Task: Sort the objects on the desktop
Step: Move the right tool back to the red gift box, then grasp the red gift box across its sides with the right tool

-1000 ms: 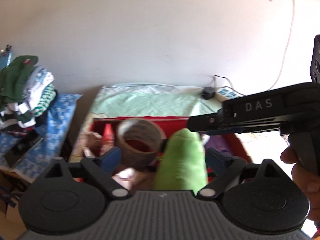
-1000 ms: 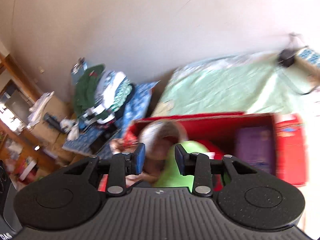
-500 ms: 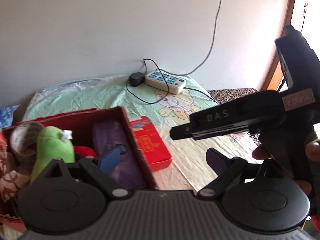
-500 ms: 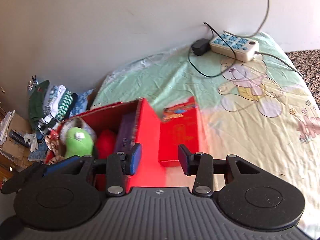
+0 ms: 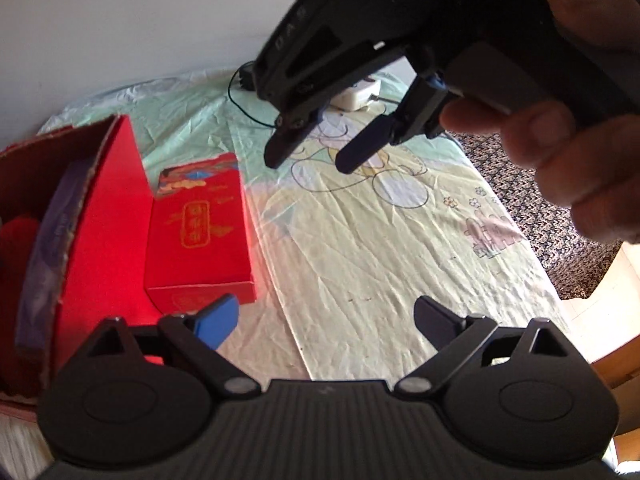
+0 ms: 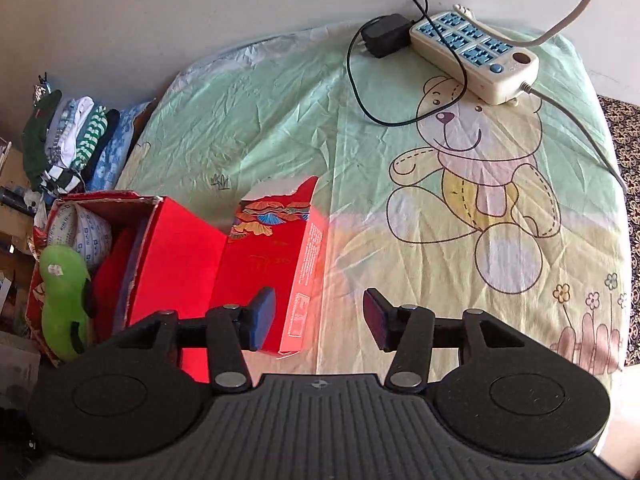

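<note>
Both tools are empty; the left hand-held gripper (image 5: pixel 326 316) stands wide apart over the bed (image 5: pixel 380 240), and the right hand-held gripper (image 6: pixel 319 318) is spread moderately, nothing between its pads. The red box (image 6: pixel 188 264) sits at the bed's left edge, already holding a green toy (image 6: pixel 64 300), a tape roll (image 6: pixel 86 230), a red soft thing (image 6: pixel 114 276) and a purple pack (image 5: pixel 52 232); the flat carton (image 6: pixel 276 264) lies on the sheet, touching the box's right wall, and looks like the one item left to sort. The power strip (image 6: pixel 476 54) and adapter (image 6: pixel 386 36) lie well apart by the wall.

To do it well, I would take the carton with the right tool, whose left finger already hangs over it; close across the narrow width, not the long side; lift clear of the box wall before swinging over; keep the left tool back, since the two crowd each other in the left view.
</note>
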Tool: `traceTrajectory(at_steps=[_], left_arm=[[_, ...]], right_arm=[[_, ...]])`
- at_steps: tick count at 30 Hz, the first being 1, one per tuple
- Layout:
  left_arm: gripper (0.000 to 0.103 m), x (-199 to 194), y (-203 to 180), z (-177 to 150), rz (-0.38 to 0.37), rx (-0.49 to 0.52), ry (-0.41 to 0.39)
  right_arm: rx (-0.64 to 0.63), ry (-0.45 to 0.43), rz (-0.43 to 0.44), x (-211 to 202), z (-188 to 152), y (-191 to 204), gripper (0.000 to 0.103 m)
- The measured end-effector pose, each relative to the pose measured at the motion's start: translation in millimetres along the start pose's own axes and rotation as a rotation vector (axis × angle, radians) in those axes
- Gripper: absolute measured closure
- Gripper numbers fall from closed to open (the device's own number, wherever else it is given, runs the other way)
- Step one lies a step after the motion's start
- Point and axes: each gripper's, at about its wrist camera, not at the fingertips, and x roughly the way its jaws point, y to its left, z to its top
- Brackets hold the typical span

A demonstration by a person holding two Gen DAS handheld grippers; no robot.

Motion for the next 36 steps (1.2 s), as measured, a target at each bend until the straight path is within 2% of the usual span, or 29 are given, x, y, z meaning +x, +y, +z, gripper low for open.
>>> traceTrajectory(at_steps=[2,6,9,13,17,22,24,26,27,29,32,34,35,36], left_arm=[[0.006,11.7,-0.3,-1.2,0.033,-0.029,0.008],[0.005,27.6,1.6,-2.8,0.143,-0.058,-0.006],[0.004,33.4,2.5,-1.3,0.210,-0.071,-0.022],[0.004,40.6,8.3,0.3,0.228,-0.090,-0.009],[0.004,47.2,9.2,-0.3,0.233,-0.065,-0.007],[0.006,61.3,17.8,2.6,0.180,-0.078,0.037],[0.013,65.0,20.7,2.2,0.152,-0.089,0.058],[0.014,64.3,17.6,1.4,0.134,-0.063,0.059],[0.019,62.7,14.9,0.6,0.108,-0.043,0.057],[0.021,58.3,5.7,-1.1,0.078,0.019,0.047],[0.021,49.1,-8.5,-5.6,0.037,0.103,0.042],[0.018,38.6,-14.4,-10.9,0.014,0.148,0.028],[0.013,31.8,-15.1,-15.2,0.023,0.166,0.010],[0.008,26.2,-15.3,-17.9,0.045,0.178,-0.008]], right_arm=[[-0.019,0.025,0.002,11.9,11.0,-3.9,0.051],[-0.076,0.023,0.006,36.3,29.2,4.5,0.044],[-0.119,0.021,0.010,54.6,42.9,10.7,0.044],[-0.176,0.020,0.014,79.0,61.0,19.1,0.044],[-0.228,-0.014,0.031,97.9,67.5,36.2,0.043],[-0.280,-0.018,0.040,113.5,69.3,47.2,0.042],[-0.291,-0.006,0.046,112.1,69.7,44.0,0.043],[-0.291,0.032,0.068,108.1,66.3,37.7,0.042],[-0.291,0.055,0.080,105.8,63.6,34.3,0.042],[-0.288,0.100,0.106,101.3,57.5,27.0,0.042],[-0.226,0.161,0.167,96.7,41.0,10.1,0.042],[-0.195,0.180,0.192,92.5,31.8,1.7,0.042],[-0.191,0.165,0.192,87.2,29.7,-0.4,0.043],[-0.187,0.150,0.192,81.8,27.6,-2.5,0.051]])
